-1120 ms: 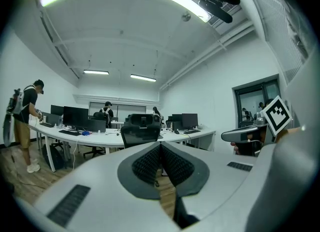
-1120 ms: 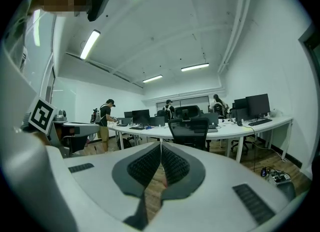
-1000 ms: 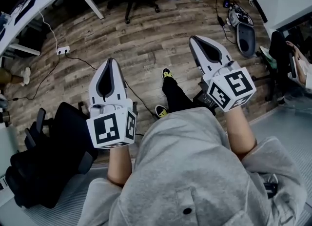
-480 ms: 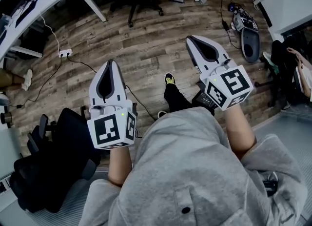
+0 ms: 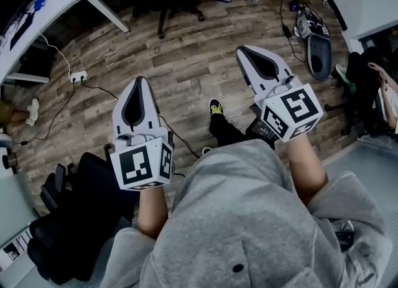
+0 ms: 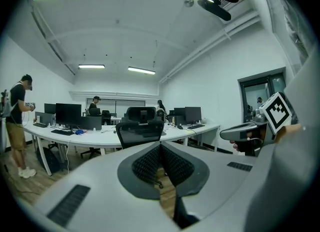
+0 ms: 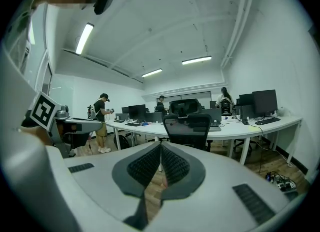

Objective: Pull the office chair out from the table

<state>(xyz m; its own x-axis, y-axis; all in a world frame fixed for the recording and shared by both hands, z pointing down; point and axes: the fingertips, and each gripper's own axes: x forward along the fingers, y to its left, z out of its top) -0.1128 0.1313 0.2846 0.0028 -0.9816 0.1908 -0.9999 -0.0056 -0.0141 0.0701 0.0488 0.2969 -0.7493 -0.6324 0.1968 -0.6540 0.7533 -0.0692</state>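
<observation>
a grey sweatshirt point(image 5: 249, 218) fills the bottom of the head view. ahead of it both tongs are held out side by side above the wooden floor point(image 5: 180, 63), well apart. the left gripper point(image 5: 138, 80) has its jaws pressed together on nothing, and the right gripper point(image 5: 243, 50) likewise. further off, the office chair point(image 7: 189, 127) stands tucked against the curved white table point(image 7: 255, 126), untouched. beyond it are monitors point(image 7: 264, 103) and a standing person point(image 7: 102, 121).

place: office | evidence: long white desks point(image 7: 235, 129), monitors point(image 7: 264, 103), office chairs point(image 7: 187, 127), wood floor point(image 5: 186, 63)
</observation>
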